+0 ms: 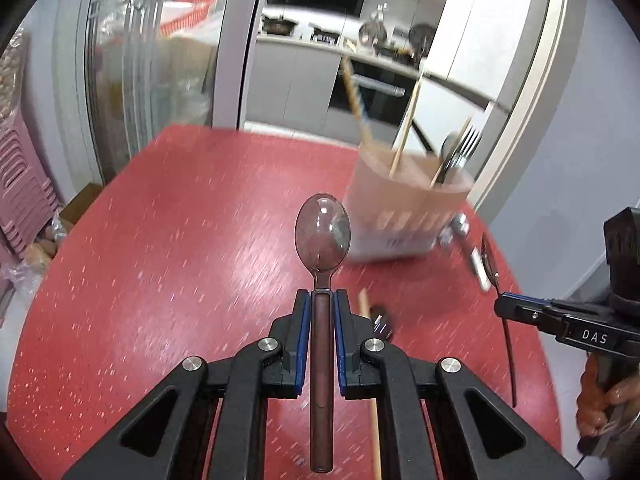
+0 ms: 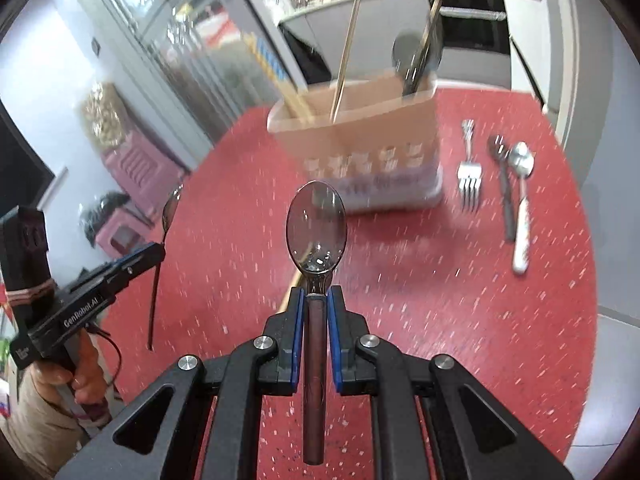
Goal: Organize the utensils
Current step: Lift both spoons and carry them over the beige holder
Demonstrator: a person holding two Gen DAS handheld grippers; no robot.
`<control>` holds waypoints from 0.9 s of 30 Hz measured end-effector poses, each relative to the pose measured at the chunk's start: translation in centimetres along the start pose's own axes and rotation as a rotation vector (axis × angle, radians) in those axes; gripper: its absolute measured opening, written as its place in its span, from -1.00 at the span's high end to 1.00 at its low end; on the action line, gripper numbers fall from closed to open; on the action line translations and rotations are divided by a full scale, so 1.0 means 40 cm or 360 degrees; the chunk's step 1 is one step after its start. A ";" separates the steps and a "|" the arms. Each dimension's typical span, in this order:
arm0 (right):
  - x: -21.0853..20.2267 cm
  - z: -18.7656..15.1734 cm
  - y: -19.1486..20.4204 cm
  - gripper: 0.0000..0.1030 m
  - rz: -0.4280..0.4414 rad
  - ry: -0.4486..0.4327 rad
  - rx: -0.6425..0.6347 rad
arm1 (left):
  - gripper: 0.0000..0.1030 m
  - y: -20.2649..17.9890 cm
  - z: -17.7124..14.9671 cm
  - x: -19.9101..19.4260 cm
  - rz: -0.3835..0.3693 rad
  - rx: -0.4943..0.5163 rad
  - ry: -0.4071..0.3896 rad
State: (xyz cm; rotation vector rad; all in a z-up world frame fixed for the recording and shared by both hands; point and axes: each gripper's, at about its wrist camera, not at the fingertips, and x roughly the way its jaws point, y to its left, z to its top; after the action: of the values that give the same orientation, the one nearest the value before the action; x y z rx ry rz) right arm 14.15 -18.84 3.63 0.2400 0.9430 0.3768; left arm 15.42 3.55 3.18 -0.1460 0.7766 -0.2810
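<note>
Left gripper clamping brown-handled spoon, bowl pointing forward; right gripper clamping second spoon. You are facing utensil caddy, sitting ahead, nearer right hand.

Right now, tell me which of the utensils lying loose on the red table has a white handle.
The spoon farthest right in the right wrist view. Its handle is white; the black spoon beside it is dark all over, and the fork is bare metal.

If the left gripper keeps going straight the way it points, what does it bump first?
Probably the red table. The left gripper, shut on a spoon, points down at bare tabletop just left of the utensil holder; depth is hard to judge.
</note>
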 end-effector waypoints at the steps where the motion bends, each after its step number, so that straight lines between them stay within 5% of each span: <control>1: -0.013 0.013 -0.004 0.75 0.0001 -0.0029 0.0007 | 0.30 -0.010 0.016 -0.004 -0.0011 -0.0002 -0.0028; 12: -0.081 0.192 -0.029 0.75 -0.0015 -0.0299 0.0066 | 0.30 -0.083 0.186 0.015 -0.0091 -0.0067 -0.0249; 27: -0.024 0.402 -0.072 0.75 0.0014 -0.0550 0.0084 | 0.31 -0.135 0.348 0.136 -0.0084 -0.0132 -0.0477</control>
State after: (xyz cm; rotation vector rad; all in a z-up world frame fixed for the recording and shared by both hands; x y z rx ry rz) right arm 27.46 -22.43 12.45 0.3454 0.6122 0.3067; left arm 27.92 -2.88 10.62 -0.2806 0.4877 -0.2698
